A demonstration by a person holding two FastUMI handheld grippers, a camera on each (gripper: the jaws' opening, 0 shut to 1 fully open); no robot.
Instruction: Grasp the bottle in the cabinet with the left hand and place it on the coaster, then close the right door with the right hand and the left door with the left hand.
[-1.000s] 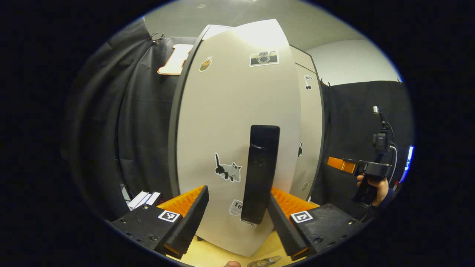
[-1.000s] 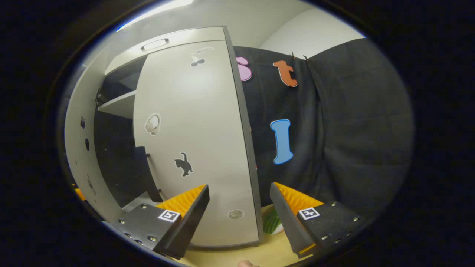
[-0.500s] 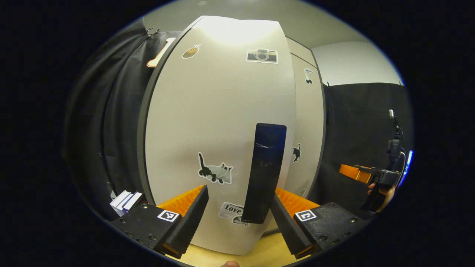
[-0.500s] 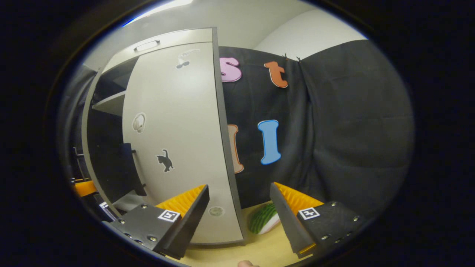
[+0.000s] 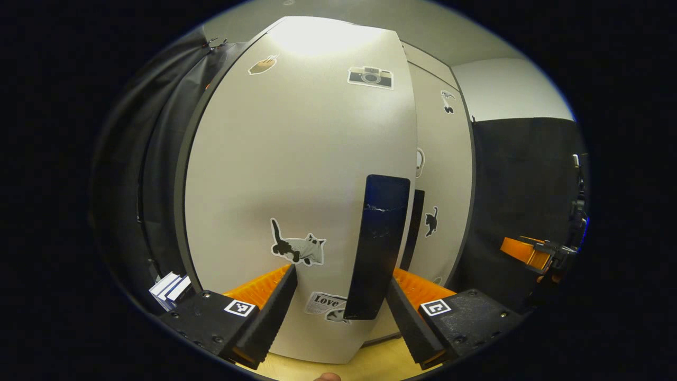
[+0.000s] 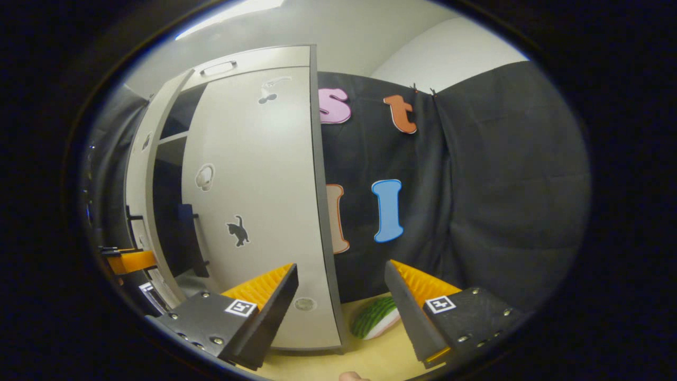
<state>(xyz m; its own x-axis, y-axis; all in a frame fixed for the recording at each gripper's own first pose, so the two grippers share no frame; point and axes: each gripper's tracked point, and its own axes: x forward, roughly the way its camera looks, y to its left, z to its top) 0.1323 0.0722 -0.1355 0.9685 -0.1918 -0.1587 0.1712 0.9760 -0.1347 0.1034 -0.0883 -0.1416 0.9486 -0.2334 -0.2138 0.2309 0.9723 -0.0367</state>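
Left door (image 5: 296,174) is a rigid flat panel on hinges, probably light and swings freely, slick face with stickers; best contact is the black handle (image 5: 378,248) or the panel face beside it, pushing not gripping; handle stands upright between the fingers of the left gripper (image 5: 341,312), close to its right finger, contact unclear; jaws wide, holding nothing; right of the handle a dark slit remains, door judged not fully shut; right door (image 6: 254,201) beyond the handle looks near closed; right gripper (image 6: 341,309) wide apart, empty, by that door's outer edge; wooden tabletop (image 6: 381,360) below.
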